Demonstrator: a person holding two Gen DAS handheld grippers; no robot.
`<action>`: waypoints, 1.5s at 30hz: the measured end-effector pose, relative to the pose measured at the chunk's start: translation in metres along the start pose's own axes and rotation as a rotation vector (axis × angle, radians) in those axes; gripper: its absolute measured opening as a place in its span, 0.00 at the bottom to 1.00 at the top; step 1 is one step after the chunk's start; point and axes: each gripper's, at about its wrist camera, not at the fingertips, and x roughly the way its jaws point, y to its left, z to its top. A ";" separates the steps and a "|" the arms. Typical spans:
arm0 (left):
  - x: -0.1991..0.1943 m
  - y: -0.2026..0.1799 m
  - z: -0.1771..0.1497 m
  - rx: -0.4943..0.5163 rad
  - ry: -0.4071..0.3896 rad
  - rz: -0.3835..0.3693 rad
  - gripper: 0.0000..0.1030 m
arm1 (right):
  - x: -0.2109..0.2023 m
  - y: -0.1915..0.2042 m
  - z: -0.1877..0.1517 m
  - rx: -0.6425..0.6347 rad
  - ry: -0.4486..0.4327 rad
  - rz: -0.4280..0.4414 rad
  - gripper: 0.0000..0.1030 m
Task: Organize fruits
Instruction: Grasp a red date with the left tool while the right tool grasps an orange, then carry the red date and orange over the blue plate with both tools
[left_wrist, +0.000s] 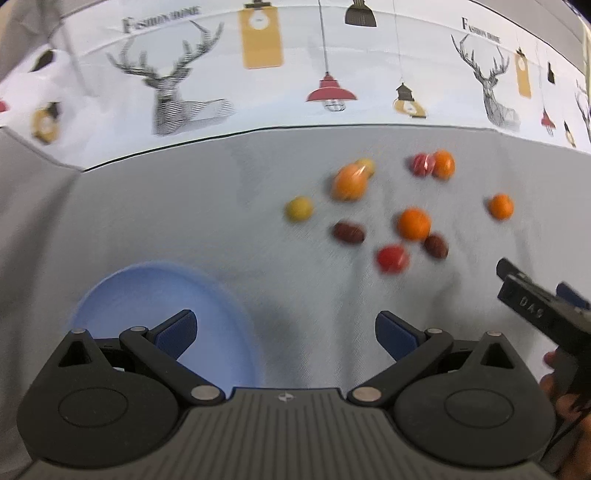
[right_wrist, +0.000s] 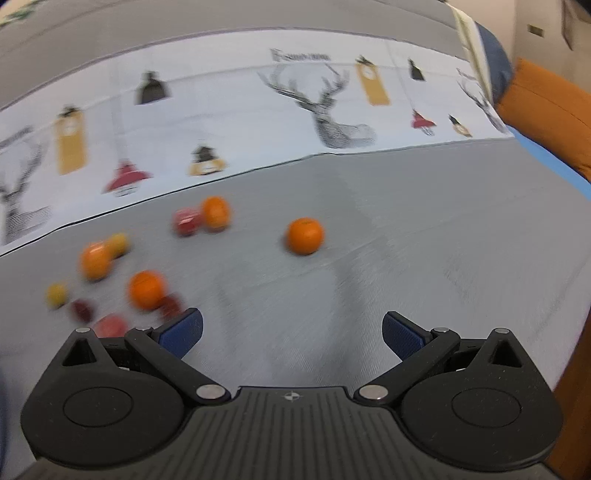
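On the grey cloth, the fruits (left_wrist: 413, 223) lie loose and well apart from the empty blue plate (left_wrist: 122, 295) below the left gripper (left_wrist: 286, 328), and both it and the right gripper (right_wrist: 293, 330) have jaws spread wide, holding nothing, probably ready to start picking.

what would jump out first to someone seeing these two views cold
A scatter of small fruits on the grey cloth: the lone orange sits apart, ahead of the open right tool, while the others cluster to its left, such as the red fruit and yellow fruit. An empty light blue plate lies just under the open left tool. Behind, a deer-and-lamp printed backdrop stands out.
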 end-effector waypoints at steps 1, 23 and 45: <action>0.012 -0.006 0.010 -0.014 0.015 0.000 1.00 | 0.010 -0.002 0.004 0.008 -0.005 -0.005 0.99; 0.089 -0.023 0.065 -0.154 0.118 -0.027 0.33 | 0.078 -0.021 0.039 0.020 -0.144 -0.017 0.35; -0.126 0.134 -0.108 -0.246 0.075 0.111 0.33 | -0.223 0.089 -0.050 -0.329 -0.016 0.671 0.35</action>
